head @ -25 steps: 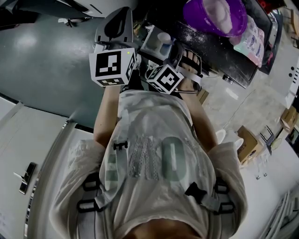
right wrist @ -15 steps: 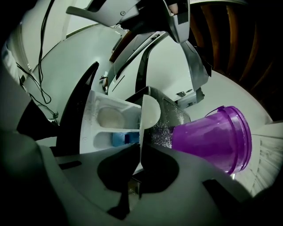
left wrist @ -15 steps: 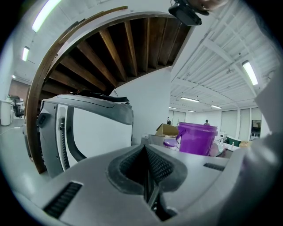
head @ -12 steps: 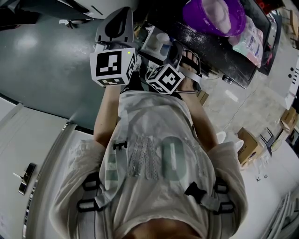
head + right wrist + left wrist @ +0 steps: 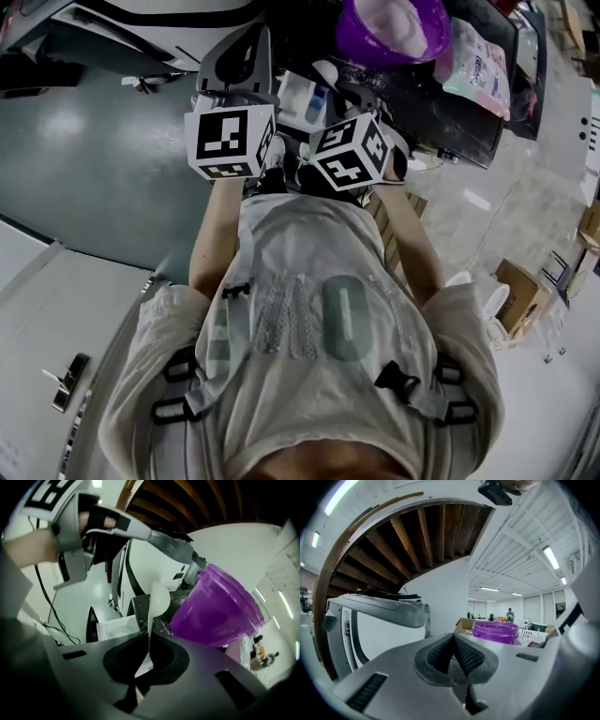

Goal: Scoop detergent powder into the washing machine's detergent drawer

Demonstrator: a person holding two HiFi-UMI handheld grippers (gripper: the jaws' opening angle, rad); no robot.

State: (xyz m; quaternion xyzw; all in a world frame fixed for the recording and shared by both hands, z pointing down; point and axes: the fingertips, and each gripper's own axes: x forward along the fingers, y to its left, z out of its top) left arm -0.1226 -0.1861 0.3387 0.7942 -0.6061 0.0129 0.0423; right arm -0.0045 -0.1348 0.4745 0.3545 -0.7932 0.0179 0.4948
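Note:
My right gripper [image 5: 148, 637] is shut on the thin handle of a white scoop [image 5: 158, 597], whose bowl points away from me, just left of the purple tub [image 5: 220, 609]. Below the scoop lies the white detergent drawer [image 5: 117, 627], pulled out beside a dark, powder-flecked top. In the head view the purple tub [image 5: 394, 23] holds white powder, and the drawer [image 5: 298, 94] lies between the two grippers. My left gripper [image 5: 453, 637] is shut with nothing in it; the purple tub [image 5: 495, 632] stands ahead to its right. From above, the left gripper [image 5: 234, 70] is left of the right gripper [image 5: 361, 117].
A printed detergent bag [image 5: 473, 61] lies right of the tub on the dark top. The washing machine's grey front [image 5: 379, 611] is at the left. Cardboard boxes [image 5: 520, 291] stand on the floor at right. A person's torso fills the head view's lower half.
The right gripper has lifted and turned, so its marker cube shows a different face and sits a little further right. The head view has shifted; the tub now appears further left.

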